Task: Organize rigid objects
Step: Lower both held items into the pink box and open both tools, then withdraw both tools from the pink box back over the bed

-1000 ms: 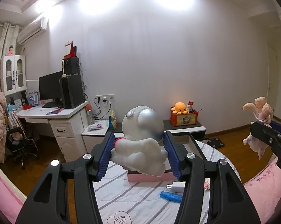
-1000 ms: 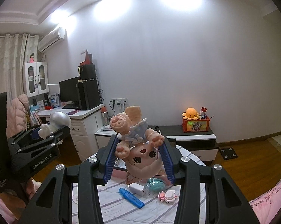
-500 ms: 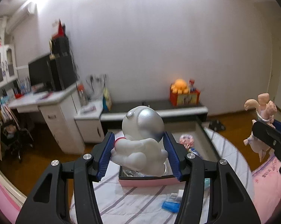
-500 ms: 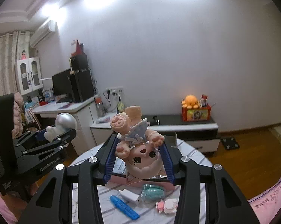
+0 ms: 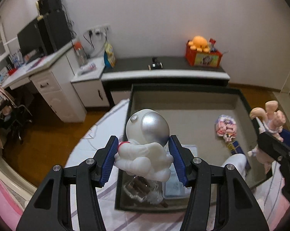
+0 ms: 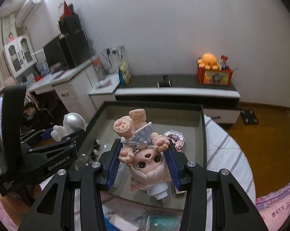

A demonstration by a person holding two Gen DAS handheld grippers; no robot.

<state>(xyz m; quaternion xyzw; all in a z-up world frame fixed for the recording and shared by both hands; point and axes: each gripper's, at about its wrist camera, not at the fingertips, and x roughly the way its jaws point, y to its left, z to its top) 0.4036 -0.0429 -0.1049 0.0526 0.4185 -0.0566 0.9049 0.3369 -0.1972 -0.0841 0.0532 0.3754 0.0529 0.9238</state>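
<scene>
My left gripper is shut on a white astronaut figure with a silver helmet, held above the near left part of a dark open box. My right gripper is shut on a pink doll, held upside down over the same box. The astronaut also shows at the left of the right wrist view. The doll also shows at the right edge of the left wrist view. Both toys hang in the air above the box.
The box stands on a round table with a striped cloth. Inside lie a pink round card, a clear bag and a light blue case. Beyond stand a low black cabinet and white desk.
Both grippers have tilted down and moved forward over the box, each still holding its toy. The box's inside now shows; the small items on the cloth have dropped out of sight.
</scene>
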